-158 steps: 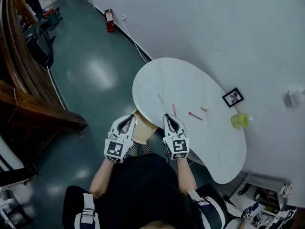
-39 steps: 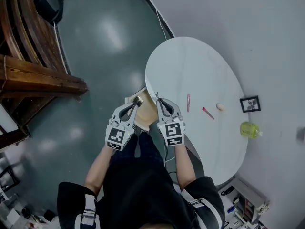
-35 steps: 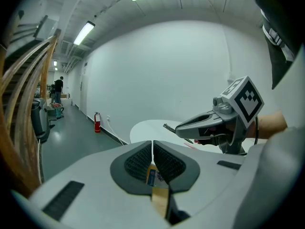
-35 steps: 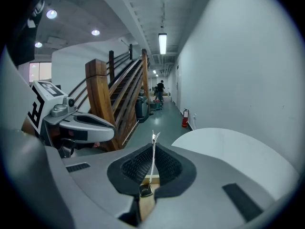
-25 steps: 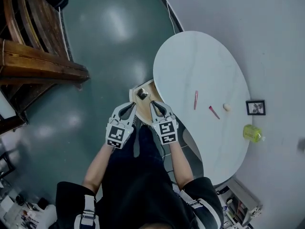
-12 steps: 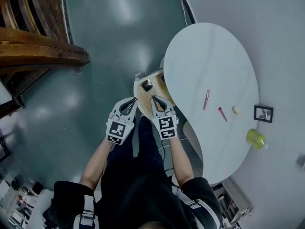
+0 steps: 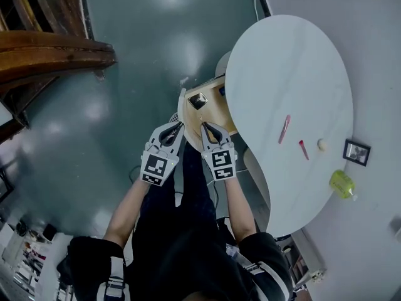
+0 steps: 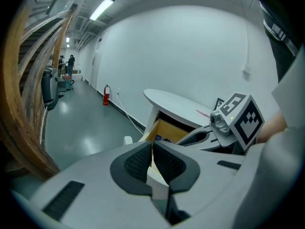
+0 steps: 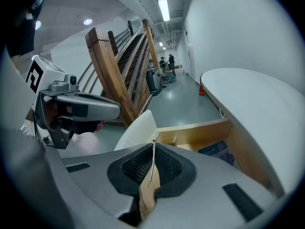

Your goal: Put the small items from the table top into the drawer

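Note:
The wooden drawer (image 7: 213,113) stands open under the white table (image 7: 282,61), with a dark square item (image 7: 198,99) and a blue one (image 7: 222,91) inside. My right gripper (image 7: 205,125) hangs over the drawer's near side, shut on a thin metal pin (image 9: 152,159) that sticks up between its pads. My left gripper (image 7: 179,125) is beside it at the drawer's pale front, jaws together and empty (image 8: 152,144). A pink pen (image 7: 285,128), a small red piece (image 7: 303,149) and a cream ball (image 7: 322,145) lie on the table.
A small picture frame (image 7: 358,152) and a yellow-green bottle (image 7: 341,184) sit near the table's far edge by the wall. A wooden stair rail (image 7: 56,49) runs along the upper left, across the green floor (image 7: 144,55).
Both grippers have sunk from the table's edge to the open drawer, the right one with the pin in it. More of the drawer's inside shows now.

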